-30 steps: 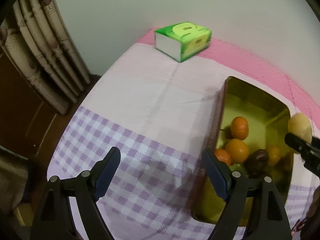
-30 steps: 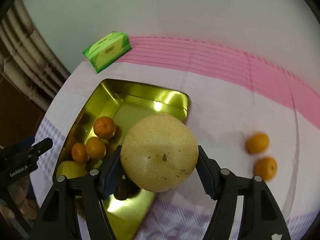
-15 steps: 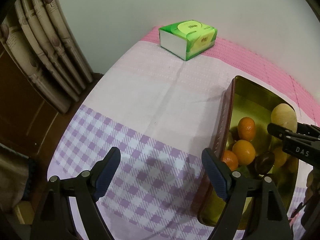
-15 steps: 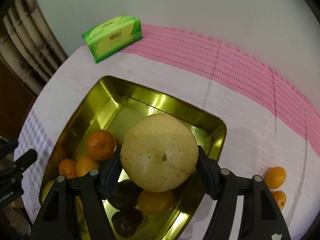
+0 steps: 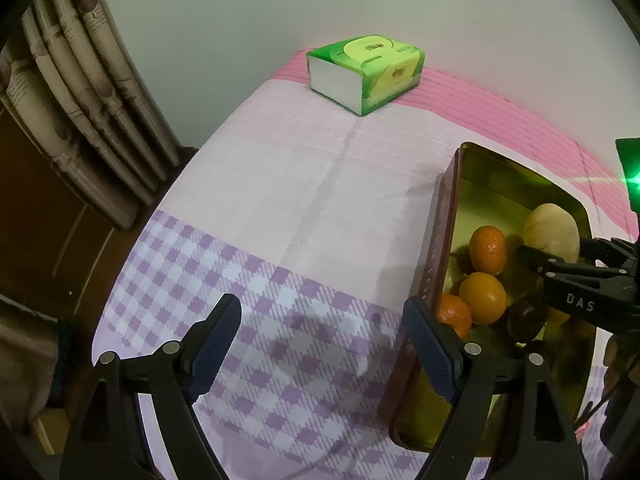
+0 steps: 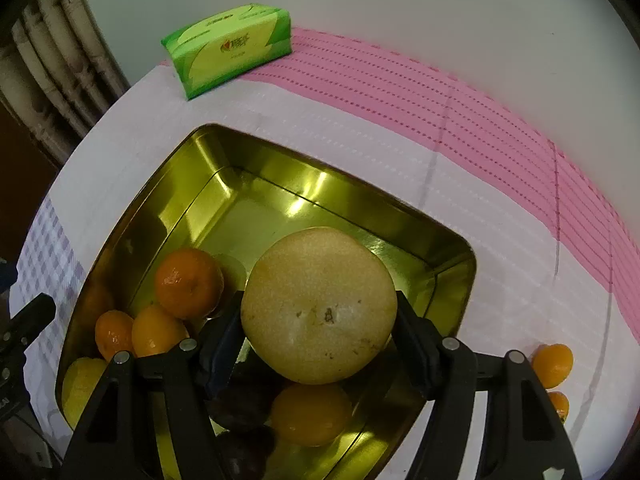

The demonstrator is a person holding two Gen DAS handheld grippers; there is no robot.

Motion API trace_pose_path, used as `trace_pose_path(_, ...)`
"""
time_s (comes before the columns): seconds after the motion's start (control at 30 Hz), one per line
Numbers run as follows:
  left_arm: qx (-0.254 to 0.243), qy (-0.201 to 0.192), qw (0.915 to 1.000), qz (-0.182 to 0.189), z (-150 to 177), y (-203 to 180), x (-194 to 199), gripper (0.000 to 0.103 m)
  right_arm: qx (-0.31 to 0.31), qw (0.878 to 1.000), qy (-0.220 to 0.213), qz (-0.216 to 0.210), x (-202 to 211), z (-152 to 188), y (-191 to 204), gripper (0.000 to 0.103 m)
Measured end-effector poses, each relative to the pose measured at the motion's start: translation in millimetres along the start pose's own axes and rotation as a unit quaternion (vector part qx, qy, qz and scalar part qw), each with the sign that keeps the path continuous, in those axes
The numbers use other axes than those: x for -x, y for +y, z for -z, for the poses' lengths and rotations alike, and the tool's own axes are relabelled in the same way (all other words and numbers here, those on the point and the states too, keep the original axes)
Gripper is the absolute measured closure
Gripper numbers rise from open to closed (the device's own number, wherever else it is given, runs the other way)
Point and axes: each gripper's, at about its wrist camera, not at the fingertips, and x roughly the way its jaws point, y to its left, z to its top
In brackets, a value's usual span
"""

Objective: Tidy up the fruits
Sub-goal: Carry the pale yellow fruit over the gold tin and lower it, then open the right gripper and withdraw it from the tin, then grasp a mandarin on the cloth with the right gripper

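Observation:
My right gripper is shut on a large pale yellow pear and holds it over the gold metal tray. The tray holds several oranges, dark plums and a yellow fruit. In the left wrist view the pear and the right gripper's fingers show over the tray. My left gripper is open and empty above the checked cloth, its right finger beside the tray's left wall. Two oranges lie on the cloth right of the tray.
A green tissue pack lies at the table's far end near the wall and also shows in the right wrist view. Curtains hang beyond the table's left edge. A pink and white cloth covers the table.
My right gripper has carried the pear left from over the cloth to over the tray and lower toward the fruit. My left gripper has shifted slightly.

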Motion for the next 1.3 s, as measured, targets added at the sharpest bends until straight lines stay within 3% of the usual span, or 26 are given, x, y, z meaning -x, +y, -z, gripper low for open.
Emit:
trace_pose_path(0.5, -0.019, 0.000, 0.9998, 0.011, 1.1, -8.9, 0.5, 0.020, -0.012, 1.000, 0.006, -0.008, 2.5, 5.6, 4.3, 0.035)
trace_pose_path(0.83, -0.018, 0.004, 0.9998, 0.011, 1.0, -8.4, -1.8, 0.020, -0.035, 0.997, -0.059, -0.043, 59.1, 19.8, -7.3, 0.035)
trace_pose_path(1.03, -0.020, 0.004, 0.9998, 0.007, 1.5, -9.3, -2.8, 0.020, -0.061, 0.995, -0.077, -0.018, 82.8, 51.7, -46.4, 0.035)
trace_pose_path(1.3, -0.002, -0.013, 0.9999, 0.004, 0.5, -0.8, 0.8, 0.020, -0.141, 0.986, -0.071, 0.053, 82.3, 106.8, -136.8, 0.035)
